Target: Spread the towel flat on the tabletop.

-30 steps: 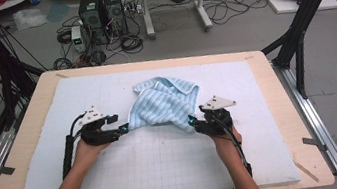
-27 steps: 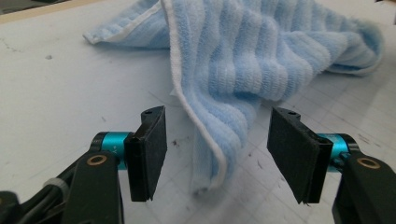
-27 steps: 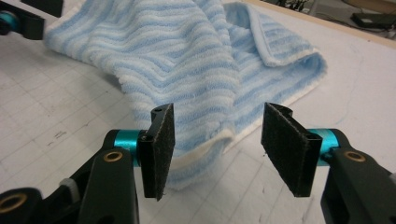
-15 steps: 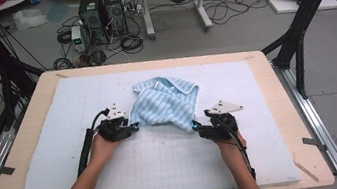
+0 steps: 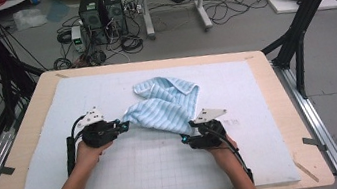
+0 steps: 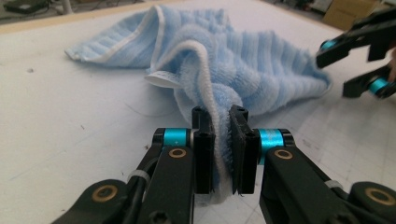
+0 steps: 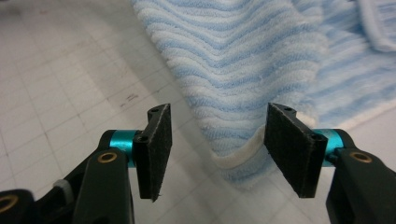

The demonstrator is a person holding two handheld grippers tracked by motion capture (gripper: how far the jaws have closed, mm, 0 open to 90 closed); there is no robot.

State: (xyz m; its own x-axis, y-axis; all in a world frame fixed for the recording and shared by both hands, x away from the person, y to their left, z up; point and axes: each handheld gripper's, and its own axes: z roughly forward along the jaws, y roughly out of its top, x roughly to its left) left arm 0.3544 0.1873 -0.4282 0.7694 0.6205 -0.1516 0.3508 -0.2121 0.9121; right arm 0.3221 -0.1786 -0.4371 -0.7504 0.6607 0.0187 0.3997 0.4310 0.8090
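Note:
A light blue striped towel (image 5: 165,106) lies crumpled near the middle of the white mat (image 5: 105,91). My left gripper (image 5: 122,126) is shut on the towel's left corner; the left gripper view shows the white-edged hem (image 6: 219,126) pinched between its pads. At the towel's lower right corner my right gripper (image 5: 187,139) stands open. In the right gripper view the towel (image 7: 243,70) has its white-hemmed corner (image 7: 238,158) lying on the mat between the two spread pads, which do not touch it. The right gripper (image 6: 359,63) also appears far right in the left gripper view.
The mat covers a wooden table (image 5: 32,112) with a bare rim. Black frame struts (image 5: 298,29) rise at the table's sides. Computers (image 5: 100,8), cables and boxes sit on the floor beyond the far edge. The mat's near half, printed with a grid, is bare.
Both grippers moved toward the near edge, the left also rightward then back left, dragging the towel's left corner. The towel stretched toward me. The right gripper shifted nearer, to the towel's lower right corner.

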